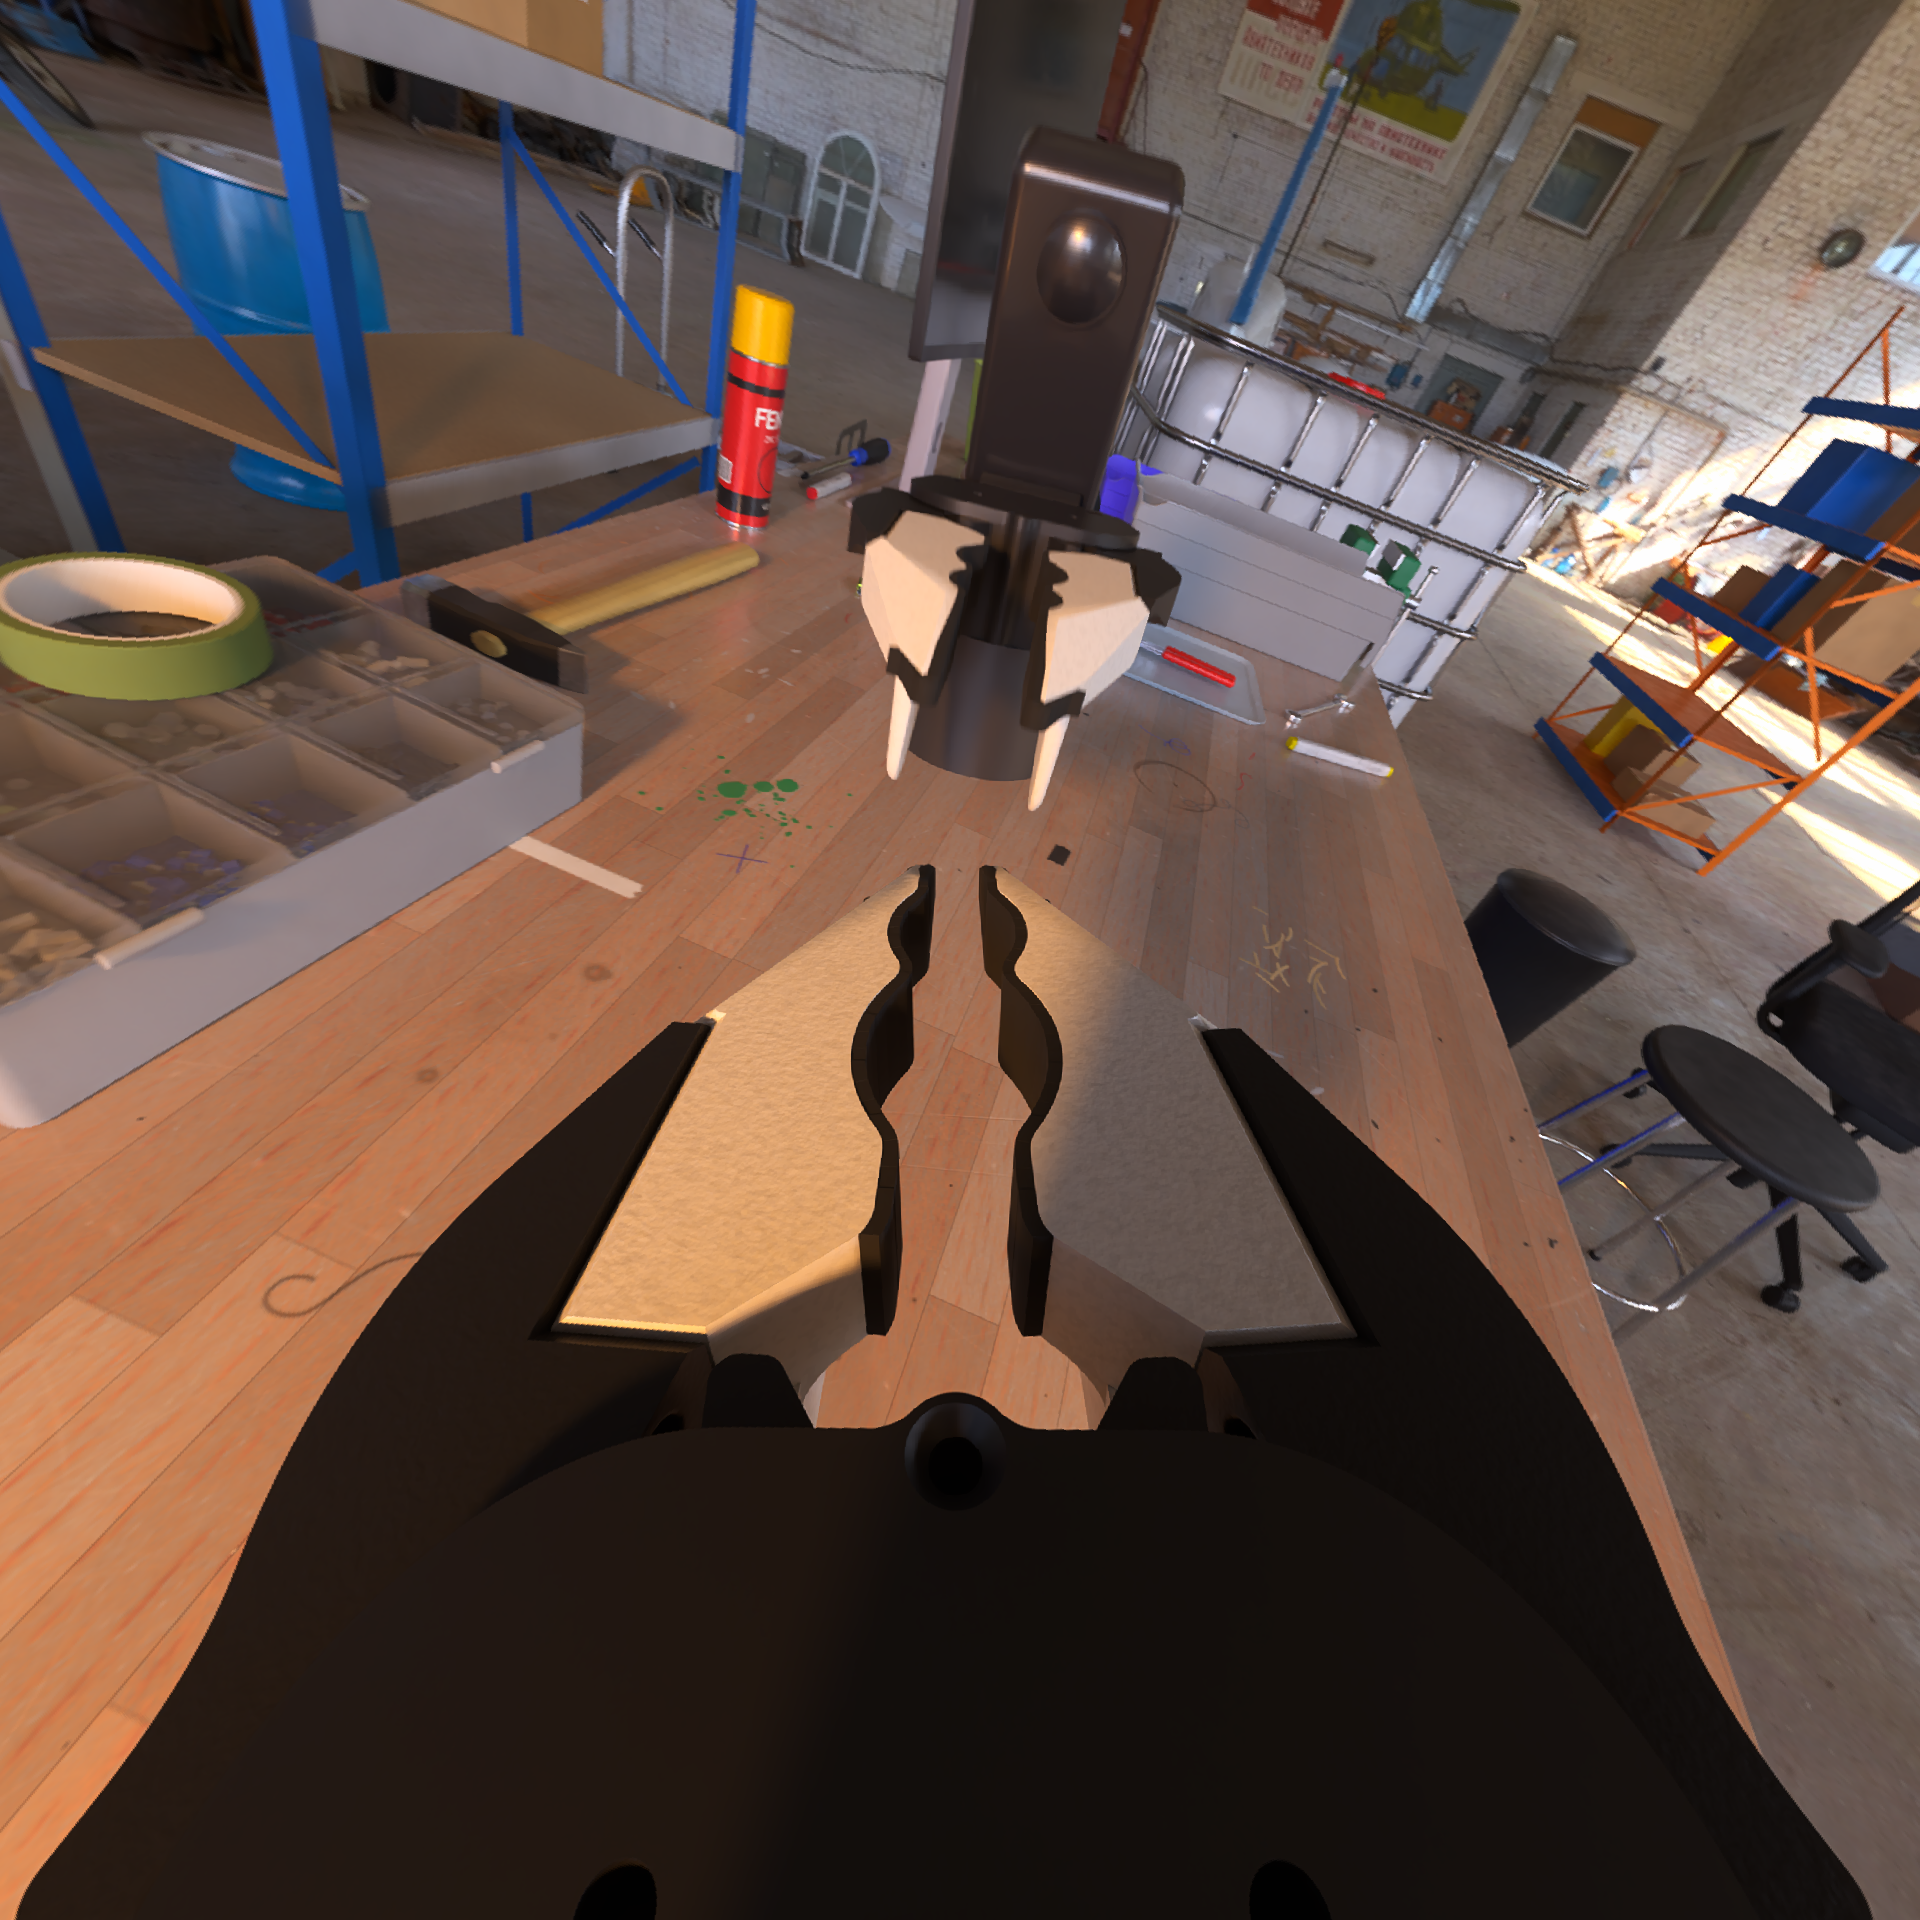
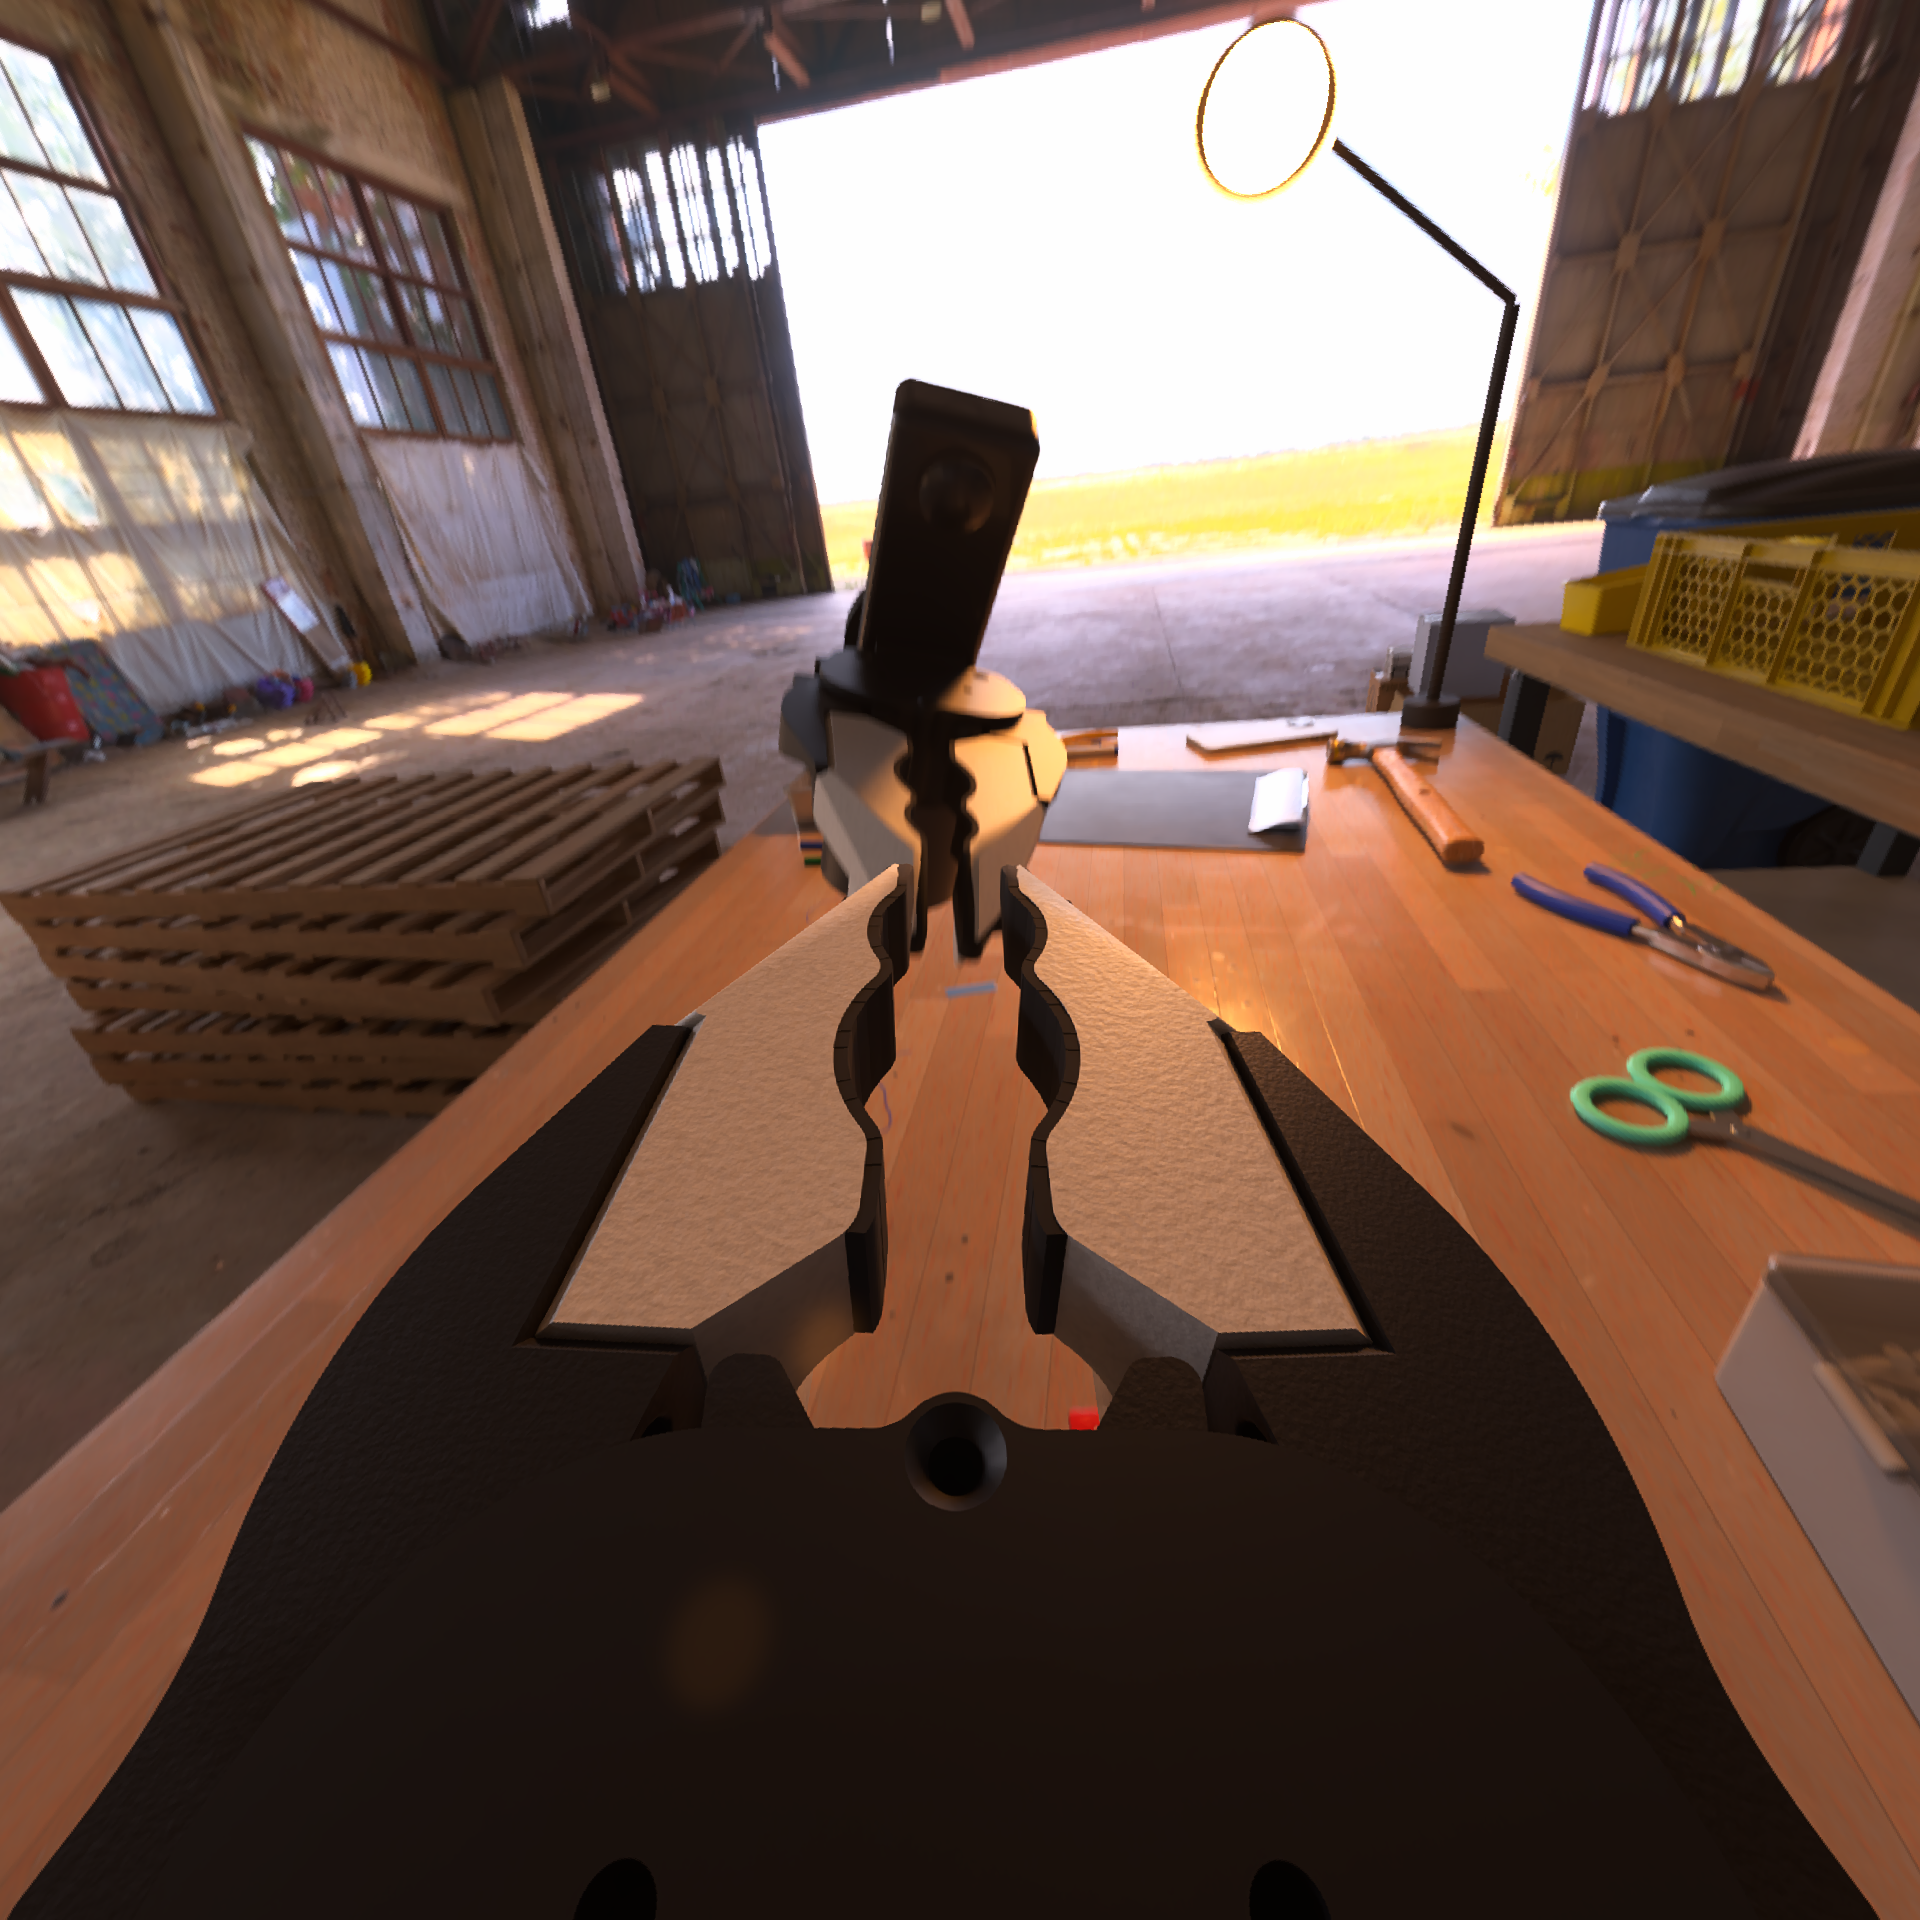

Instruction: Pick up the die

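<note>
Both tongs hover over the wooden bench [image 1: 416,1195], facing each other nose to nose. The left tongs [image 1: 956,873] are parted by a narrow slit, with bare bench showing through the gap and nothing held. The right tongs [image 1: 968,779] hang tips-down ahead of them, spread a bit wider and also empty. In the right wrist view the right tongs [image 2: 954,883] show the same gap, and the left tongs [image 2: 940,940] sit just beyond their tips. We take the small red cube [image 2: 1083,1418] lying on the bench [image 2: 1351,1039] for the die. It peeks out beside the root of the right tongs' right-hand finger, under the tongs and not between the fingers. Neither pair of tongs touches it, and we can't make out any pips. We can't pick it out in the left wrist view. On the left view's left side, a green tape roll [image 1: 125,623] rests on a grey parts organiser [image 1: 312,914]. Behind that are a hammer [image 1: 499,634] and a red spray can with a yellow cap [image 1: 753,416]. A green paint splatter [image 1: 758,795] marks the boards near the right tongs. On the right view's right side lie blue-handled pliers [image 2: 1642,925], green-handled scissors [image 2: 1662,1101] and a second hammer [image 2: 1418,800], well apart from the cube. A desk lamp [image 2: 1455,416] stands at the far end.
</note>
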`<state>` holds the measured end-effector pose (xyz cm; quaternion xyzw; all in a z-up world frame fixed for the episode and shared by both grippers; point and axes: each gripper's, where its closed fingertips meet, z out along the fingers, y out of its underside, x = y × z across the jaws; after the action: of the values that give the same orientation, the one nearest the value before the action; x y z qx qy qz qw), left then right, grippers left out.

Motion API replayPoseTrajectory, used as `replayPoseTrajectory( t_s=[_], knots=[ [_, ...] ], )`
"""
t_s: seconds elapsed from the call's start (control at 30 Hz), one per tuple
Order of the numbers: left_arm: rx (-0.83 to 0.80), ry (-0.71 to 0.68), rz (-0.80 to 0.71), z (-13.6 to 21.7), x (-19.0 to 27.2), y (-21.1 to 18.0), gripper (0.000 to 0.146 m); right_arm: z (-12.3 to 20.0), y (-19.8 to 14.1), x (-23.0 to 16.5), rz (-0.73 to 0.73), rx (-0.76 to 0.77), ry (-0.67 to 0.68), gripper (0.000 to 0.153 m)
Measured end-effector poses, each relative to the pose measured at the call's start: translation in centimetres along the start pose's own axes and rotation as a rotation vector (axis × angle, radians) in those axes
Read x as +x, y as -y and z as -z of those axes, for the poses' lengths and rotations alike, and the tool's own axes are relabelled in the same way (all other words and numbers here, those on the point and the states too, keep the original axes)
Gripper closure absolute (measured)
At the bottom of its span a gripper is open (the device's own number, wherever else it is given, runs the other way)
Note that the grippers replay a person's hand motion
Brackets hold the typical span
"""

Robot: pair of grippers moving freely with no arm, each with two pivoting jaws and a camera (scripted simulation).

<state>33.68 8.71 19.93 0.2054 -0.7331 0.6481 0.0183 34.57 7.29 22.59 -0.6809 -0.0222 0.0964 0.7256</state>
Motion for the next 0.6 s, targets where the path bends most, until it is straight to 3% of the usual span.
replayPoseTrajectory(
  t_s=[0.1, 0.33, 0.6],
  knots=[
    [0.012, 0.041, -0.012, 1.0, -0.5, 0.2, 0.138, 1.2, -2.8, 0.3, 0.003, -0.120, 0.008, 0.135],
    [0.025, 0.097, -0.047, 3.3, -0.8, 0.7, 0.138, 2.6, -13.5, 2.9, -0.036, -0.531, -0.036, 0.140],
    [0.021, 0.101, -0.052, 4.0, -0.7, 0.9, 0.138, 0.7, -18.4, 3.5, 0.134, -0.812, -0.058, 0.136]
  ],
)
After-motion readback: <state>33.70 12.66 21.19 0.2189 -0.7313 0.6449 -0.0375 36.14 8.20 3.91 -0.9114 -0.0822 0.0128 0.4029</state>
